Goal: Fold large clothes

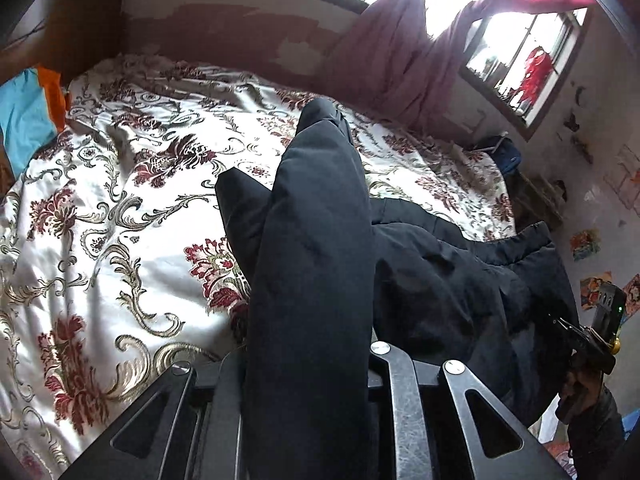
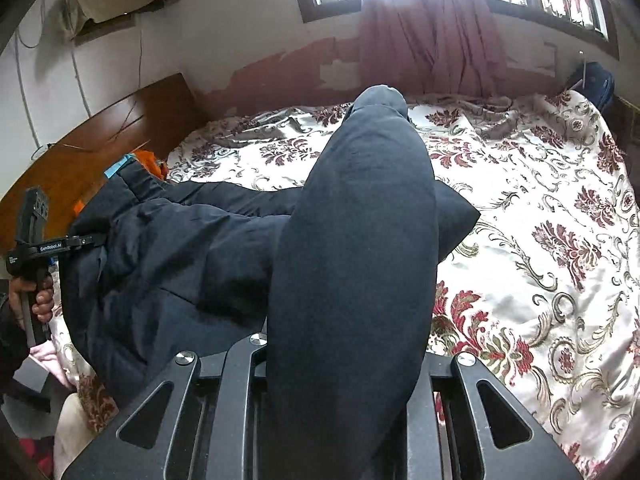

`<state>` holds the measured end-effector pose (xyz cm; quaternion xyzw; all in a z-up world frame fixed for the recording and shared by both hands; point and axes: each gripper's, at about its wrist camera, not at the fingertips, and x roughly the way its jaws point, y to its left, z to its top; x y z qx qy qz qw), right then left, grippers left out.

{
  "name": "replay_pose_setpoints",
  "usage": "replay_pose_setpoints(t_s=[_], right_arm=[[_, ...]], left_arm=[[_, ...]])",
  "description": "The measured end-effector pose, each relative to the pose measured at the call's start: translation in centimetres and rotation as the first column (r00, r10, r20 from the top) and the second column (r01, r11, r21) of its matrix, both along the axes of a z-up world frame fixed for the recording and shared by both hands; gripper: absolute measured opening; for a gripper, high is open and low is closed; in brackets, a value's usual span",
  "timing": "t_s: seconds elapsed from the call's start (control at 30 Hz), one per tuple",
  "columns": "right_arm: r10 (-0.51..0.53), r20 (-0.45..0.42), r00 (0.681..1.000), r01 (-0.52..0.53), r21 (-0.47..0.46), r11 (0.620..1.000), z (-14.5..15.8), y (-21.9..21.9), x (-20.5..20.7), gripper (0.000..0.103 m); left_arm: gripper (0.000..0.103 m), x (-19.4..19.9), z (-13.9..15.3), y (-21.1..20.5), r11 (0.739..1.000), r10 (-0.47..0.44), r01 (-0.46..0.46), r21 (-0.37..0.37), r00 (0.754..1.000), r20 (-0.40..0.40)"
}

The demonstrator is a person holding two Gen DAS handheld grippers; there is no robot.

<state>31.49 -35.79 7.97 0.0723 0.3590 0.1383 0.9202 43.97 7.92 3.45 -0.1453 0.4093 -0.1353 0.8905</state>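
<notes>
Both my left claw (image 1: 308, 380) and right claw (image 2: 344, 380) are clamped on the dark padded coat (image 2: 168, 264), its bulk bunched on the bed (image 2: 540, 208). No fold made yet, in my judgement.

Matt, padded dark cloth on the jacket (image 1: 312, 264), smooth-faced. Beneath it the floral bedspread (image 1: 120, 208) gleams, satiny and creased. Left of the tool, a glossy wooden headboard (image 2: 100, 144); gripper arms (image 2: 236, 408) matt black metal.

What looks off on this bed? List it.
The bedspread is rumpled into creases, worst near the wall. An orange and blue cloth lies bunched against the headboard. Paint on the wall behind is patchy and flaking. The jacket itself shows no damage.
</notes>
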Motion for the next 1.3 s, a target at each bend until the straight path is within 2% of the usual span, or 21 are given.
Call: replay_pose_setpoints(t_s=[0.07, 0.17, 0.33, 0.4, 0.5, 0.57, 0.6, 0.63, 0.67, 0.7, 0.73, 0.77, 0.8, 0.87, 0.93, 1.0, 1.13, 1.3], right_arm=[[0.003, -0.006, 1.0, -0.003, -0.013, 1.0, -0.1, 0.0, -0.4, 0.02], [0.002, -0.035, 0.999, -0.002, -0.024, 1.0, -2.3, 0.1, -0.8, 0.02], [-0.031, -0.088, 0.996, 0.024, -0.079, 0.997, -6.1, 0.5, -0.3, 0.021], [-0.054, -0.107, 0.993, 0.048, -0.06, 0.997, -6.8, -0.2, 0.1, 0.026], [-0.079, -0.157, 0.984, 0.072, -0.049, 0.996, -7.8, -0.9, 0.9, 0.038], [-0.113, -0.189, 0.975, 0.098, -0.087, 0.991, -8.7, -1.0, 1.2, 0.057], [-0.123, -0.191, 0.974, 0.105, -0.098, 0.99, -8.7, -0.8, 0.9, 0.06], [-0.138, -0.185, 0.973, 0.119, -0.108, 0.987, -8.9, -0.7, 0.8, 0.066], [-0.151, -0.178, 0.972, 0.131, -0.115, 0.985, -9.1, -0.8, 0.8, 0.077], [-0.16, -0.173, 0.972, 0.14, -0.119, 0.983, -9.1, -0.7, 0.7, 0.082], [-0.167, -0.165, 0.972, 0.148, -0.12, 0.982, -9.2, -0.7, 0.5, 0.088], [-0.174, -0.159, 0.972, 0.156, -0.121, 0.98, -9.1, -0.5, 0.1, 0.088], [-0.183, -0.151, 0.971, 0.165, -0.124, 0.978, -9.0, -0.5, -0.3, 0.088], [-0.21, -0.128, 0.969, 0.191, -0.147, 0.971, -8.7, -0.5, -0.7, 0.095], [-0.235, -0.078, 0.969, 0.218, -0.178, 0.96, -8.0, -0.4, -1.6, 0.098], [-0.251, -0.044, 0.967, 0.238, -0.197, 0.951, -7.0, -0.4, -2.2, 0.099], [-0.27, 0.013, 0.963, 0.268, -0.188, 0.945, -5.2, -0.2, -3.8, 0.1], [-0.288, 0.092, 0.953, 0.298, -0.14, 0.944, -3.2, 0.4, -5.8, 0.1]], left_arm=[[0.017, -0.9, 0.0, -0.1, 1.0, -0.005, 0.005, 0.005, 1.0, -0.002], [0.017, -1.7, -0.7, -0.3, 1.0, -0.008, 0.008, 0.012, 1.0, -0.015], [0.017, -1.9, -4.6, -0.3, 1.0, 0.0, 0.001, 0.016, 0.996, -0.084], [0.018, -1.9, -5.9, -0.3, 0.999, 0.006, -0.002, 0.039, 0.995, -0.096], [0.021, -1.8, -7.1, 0.3, 1.0, 0.02, -0.018, 0.019, 0.993, -0.119], [0.029, -1.6, -7.5, 0.6, 0.999, 0.029, -0.027, 0.018, 0.989, -0.143], [0.033, -1.4, -7.8, 0.7, 0.999, 0.036, -0.032, 0.029, 0.986, -0.165], [0.036, -1.3, -7.9, 0.7, 0.999, 0.041, -0.034, 0.041, 0.983, -0.181], [0.039, -1.2, -8.0, 0.5, 0.998, 0.041, -0.033, 0.045, 0.981, -0.191], [0.042, -1.2, -8.1, 0.5, 0.998, 0.046, -0.036, 0.053, 0.978, -0.202], [0.05, -1.2, -8.1, 0.5, 0.997, 0.057, -0.043, 0.068, 0.975, -0.213], [0.062, -1.3, -8.1, 0.4, 0.994, 0.078, -0.059, 0.092, 0.972, -0.22], [0.067, -1.5, -8.0, 0.4, 0.99, 0.101, -0.077, 0.116, 0.972, -0.214], [0.087, -2.1, -7.5, 0.5, 0.984, 0.133, -0.108, 0.142, 0.974, -0.182], [0.093, -3.0, -6.6, 0.5, 0.976, 0.161, -0.137, 0.172, 0.977, -0.136], [0.094, -3.7, -5.8, 0.4, 0.968, 0.176, -0.154, 0.198, 0.98, -0.096], [0.102, -5.2, -3.9, -0.3, 0.957, 0.182, -0.179, 0.228, 0.983, 0.008], [0.103, -7.7, -1.3, -1.5, 0.947, 0.181, -0.216, 0.24, 0.971, 0.158]])
